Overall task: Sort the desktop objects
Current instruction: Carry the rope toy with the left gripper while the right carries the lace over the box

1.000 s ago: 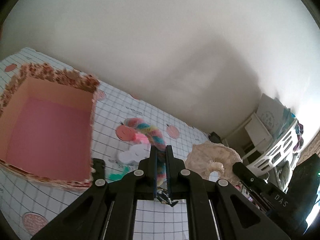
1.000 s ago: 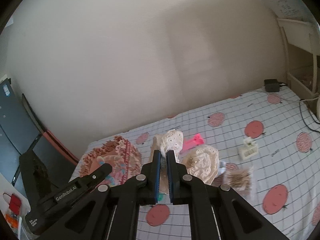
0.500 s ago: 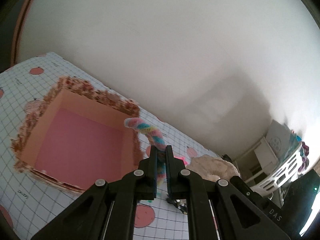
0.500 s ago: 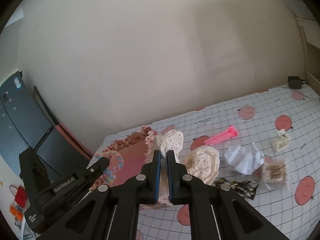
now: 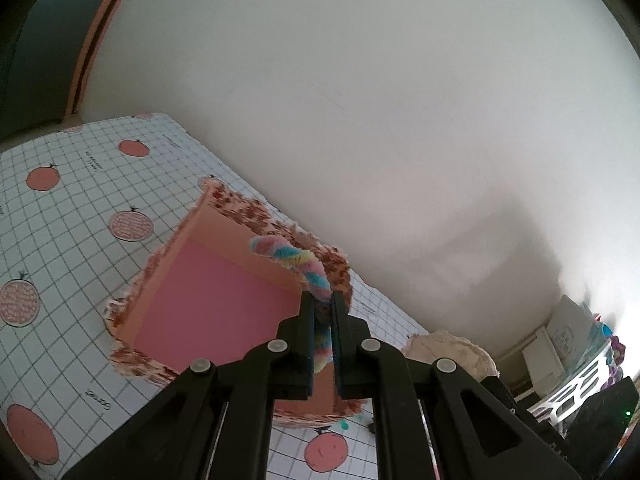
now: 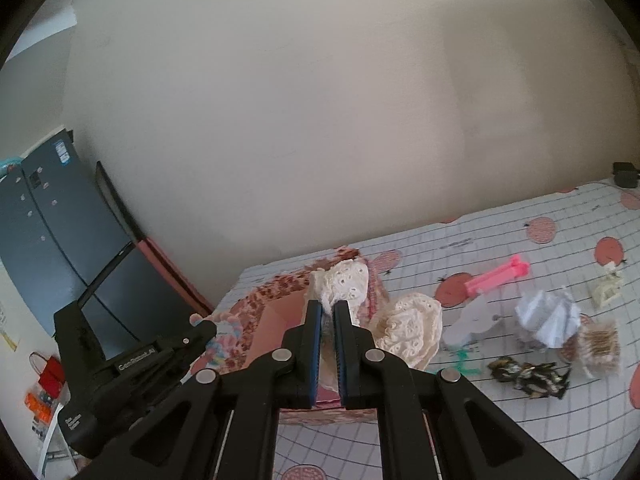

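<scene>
Two items are held above the open pink cardboard box with floral rim: a pastel twisted plush rope clamped in the left gripper; a cream lace fabric piece clamped in the right gripper; on release, the rope could be left draped over the rim; the lace could snag on the pads.

Pink-lined open box with floral ruffled rim: set on the grid-patterned tablecloth with red fruit prints by the wall. At its 3 o'clock in the right wrist view, a cream lace scrunchie is held just beside it; further out at 3 o'clock are laid a crumpled white paper, a dark patterned wrapper and, at 2 o'clock, a pink plastic clip.
</scene>
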The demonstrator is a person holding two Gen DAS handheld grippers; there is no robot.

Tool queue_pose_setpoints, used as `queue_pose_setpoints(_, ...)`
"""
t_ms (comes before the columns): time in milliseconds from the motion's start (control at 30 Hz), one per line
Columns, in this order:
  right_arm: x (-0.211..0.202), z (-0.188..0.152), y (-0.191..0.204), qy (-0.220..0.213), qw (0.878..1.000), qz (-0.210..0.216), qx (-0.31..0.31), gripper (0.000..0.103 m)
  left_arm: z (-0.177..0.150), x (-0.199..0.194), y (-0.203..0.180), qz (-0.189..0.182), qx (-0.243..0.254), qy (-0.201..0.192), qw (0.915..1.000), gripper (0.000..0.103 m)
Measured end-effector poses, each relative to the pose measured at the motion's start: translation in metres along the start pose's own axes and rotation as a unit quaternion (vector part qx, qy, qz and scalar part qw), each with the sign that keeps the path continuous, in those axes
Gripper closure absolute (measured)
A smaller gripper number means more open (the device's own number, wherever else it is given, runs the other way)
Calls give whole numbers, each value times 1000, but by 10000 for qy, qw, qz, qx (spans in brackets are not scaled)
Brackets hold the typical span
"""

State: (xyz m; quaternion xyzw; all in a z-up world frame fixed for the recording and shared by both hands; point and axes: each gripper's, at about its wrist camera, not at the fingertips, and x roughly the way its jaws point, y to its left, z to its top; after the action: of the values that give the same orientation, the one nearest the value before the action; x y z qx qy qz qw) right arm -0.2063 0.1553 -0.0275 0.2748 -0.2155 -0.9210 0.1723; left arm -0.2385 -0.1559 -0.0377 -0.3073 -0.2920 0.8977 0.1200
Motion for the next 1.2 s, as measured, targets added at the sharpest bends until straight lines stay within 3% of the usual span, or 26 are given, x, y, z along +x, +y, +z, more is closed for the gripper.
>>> queue_pose_setpoints(333,21,-12,19,57,9994,311,-150,96,7,-4,19,48,-131,-107,9998,96)
queue_pose_setpoints(633,46,-27,25,299,9990,242,-217,96,8,-4,25,95,-160,-73,9998,96)
queue_pose_setpoints(1200,82,-52,23,882,9959,96,-192,96,-2,25,44,508,-380,539,9965,96)
